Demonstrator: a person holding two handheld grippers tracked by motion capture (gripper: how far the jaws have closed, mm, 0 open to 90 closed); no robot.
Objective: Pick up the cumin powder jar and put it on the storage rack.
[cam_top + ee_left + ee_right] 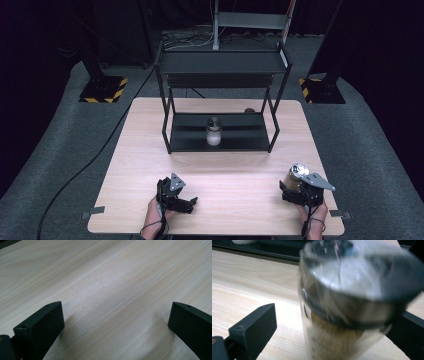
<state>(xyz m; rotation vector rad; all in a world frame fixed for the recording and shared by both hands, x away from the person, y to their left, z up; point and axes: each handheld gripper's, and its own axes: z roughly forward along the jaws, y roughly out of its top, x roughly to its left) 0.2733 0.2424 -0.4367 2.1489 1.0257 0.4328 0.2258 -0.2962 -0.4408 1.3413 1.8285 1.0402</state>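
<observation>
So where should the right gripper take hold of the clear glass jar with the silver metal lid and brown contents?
On the straight glass body below the lid, from the person's side, jaws level. The clear glass jar with the silver metal lid stands upright on the wooden table between the open jaws of the right gripper; its lid is wider than the body.

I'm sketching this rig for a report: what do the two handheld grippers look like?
Both are black. The left gripper and right gripper each carry a grey three-cornered plate on top and trail a black cable. Their jaws are flat, blocky black slabs with a small hole near each tip.
</observation>
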